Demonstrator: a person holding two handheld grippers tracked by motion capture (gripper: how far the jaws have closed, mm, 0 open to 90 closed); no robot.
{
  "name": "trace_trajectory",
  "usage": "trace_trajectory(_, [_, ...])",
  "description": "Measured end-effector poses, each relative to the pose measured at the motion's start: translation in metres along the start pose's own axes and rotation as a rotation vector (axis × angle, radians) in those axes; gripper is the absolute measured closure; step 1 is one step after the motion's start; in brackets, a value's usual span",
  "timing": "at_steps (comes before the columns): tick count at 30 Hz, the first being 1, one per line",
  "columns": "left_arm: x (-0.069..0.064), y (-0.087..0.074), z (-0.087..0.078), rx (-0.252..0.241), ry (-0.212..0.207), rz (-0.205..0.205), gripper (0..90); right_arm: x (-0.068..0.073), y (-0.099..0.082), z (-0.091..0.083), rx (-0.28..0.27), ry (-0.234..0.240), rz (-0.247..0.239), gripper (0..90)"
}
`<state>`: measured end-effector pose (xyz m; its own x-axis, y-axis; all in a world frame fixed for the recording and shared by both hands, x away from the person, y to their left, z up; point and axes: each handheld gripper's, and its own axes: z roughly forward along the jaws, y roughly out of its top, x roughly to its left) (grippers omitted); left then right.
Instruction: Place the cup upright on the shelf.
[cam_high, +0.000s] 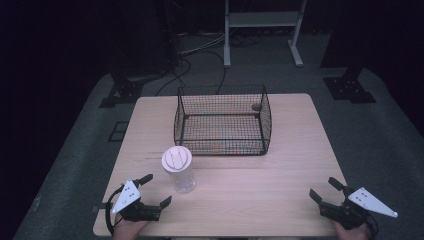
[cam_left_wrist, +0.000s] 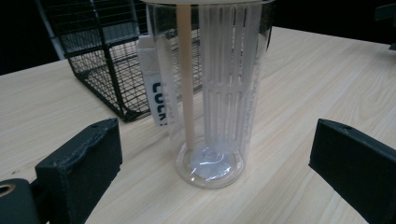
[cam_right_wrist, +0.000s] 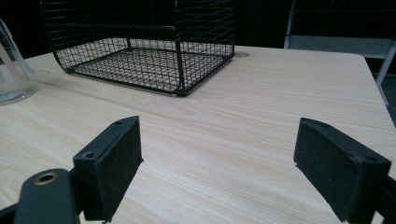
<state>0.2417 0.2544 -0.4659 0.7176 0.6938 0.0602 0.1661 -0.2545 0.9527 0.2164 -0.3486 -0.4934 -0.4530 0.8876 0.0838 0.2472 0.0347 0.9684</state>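
One clear plastic tumbler (cam_high: 179, 172) stands upright on the desk (cam_high: 280, 170), left of the middle and closer to the near edge than the far one. It wears a pale lid (cam_high: 176, 158), and inside it show one tan straw (cam_left_wrist: 186, 74) and a slotted white insert (cam_left_wrist: 229, 79); a white label with blue letters sits on its side. One black wire basket (cam_high: 222, 120) rests beyond it toward the far edge, open at the top, just behind the tumbler without touching it.

There are two tools. The left tool (cam_high: 156, 190) lies at the near left corner, jaws spread wide and empty, with the tumbler standing just ahead of the gap between them. The right tool (cam_high: 326, 190) sits at the near right corner, also wide and holding nothing, well apart from the tumbler and the basket.

The desk is light wood with fine grain, one small round hole near its far edge. It stands on grey carpet in a dark room; a white metal frame (cam_high: 262, 22) and black cables lie beyond the far edge.
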Motion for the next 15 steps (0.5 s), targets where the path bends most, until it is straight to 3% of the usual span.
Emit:
trace_trajectory(7, [-0.001,0.005,0.009,0.007,-0.006,0.012,1.5,0.001,0.001,0.001,-0.003,0.009,0.0,14.2])
trace_trajectory(15, [0.001,0.016,0.026,-0.02,0.013,0.015,1.5,0.001,0.002,0.002,-0.003,0.019,-0.004,14.2])
